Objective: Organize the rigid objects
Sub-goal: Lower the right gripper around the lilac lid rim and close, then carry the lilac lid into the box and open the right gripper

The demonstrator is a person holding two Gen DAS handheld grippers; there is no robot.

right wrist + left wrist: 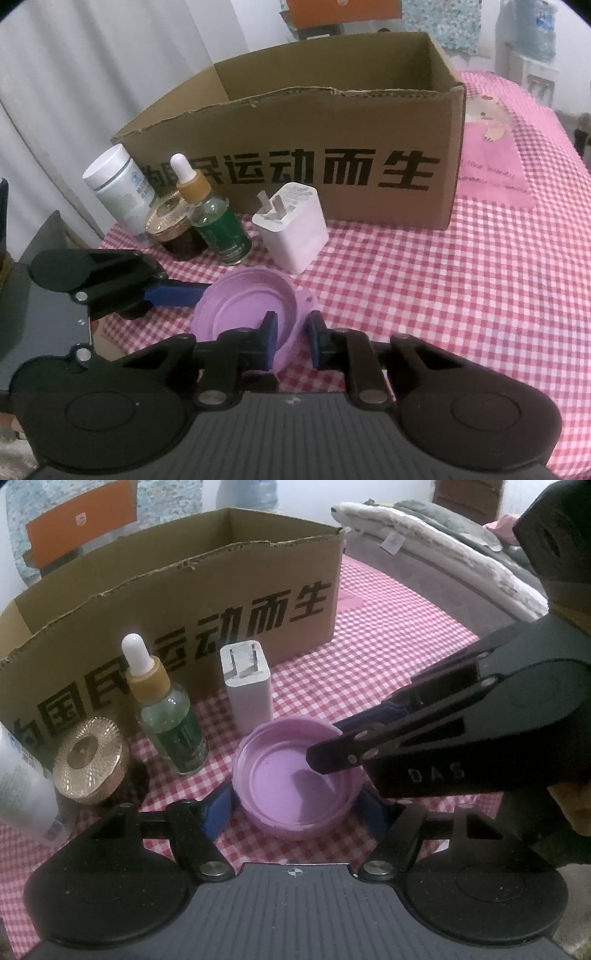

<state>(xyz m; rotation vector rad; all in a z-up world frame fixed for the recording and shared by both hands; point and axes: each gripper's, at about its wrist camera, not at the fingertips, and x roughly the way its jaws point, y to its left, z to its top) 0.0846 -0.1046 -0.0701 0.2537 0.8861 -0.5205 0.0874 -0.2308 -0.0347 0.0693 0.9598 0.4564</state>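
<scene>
A shallow purple lid [295, 786] [243, 306] lies open side up on the checked cloth. My left gripper [297, 805] spans its full width, and both blue pads press on the outer wall. In the right wrist view one of the left gripper's fingers [173, 293] meets the lid from the left. My right gripper [293, 339] [343, 738] is shut on the lid's near-right rim, one finger inside the wall and one outside. The lid tilts slightly in the right wrist view.
Behind the lid stand a dropper bottle [166, 716] [218, 225], a white charger [249, 690] [291, 229], a gold-capped jar [88, 760] [173, 225] and a white bottle [22, 786] [118, 188]. An open cardboard box [184, 602] [332, 147] is at the back. Checked cloth [443, 295] extends right.
</scene>
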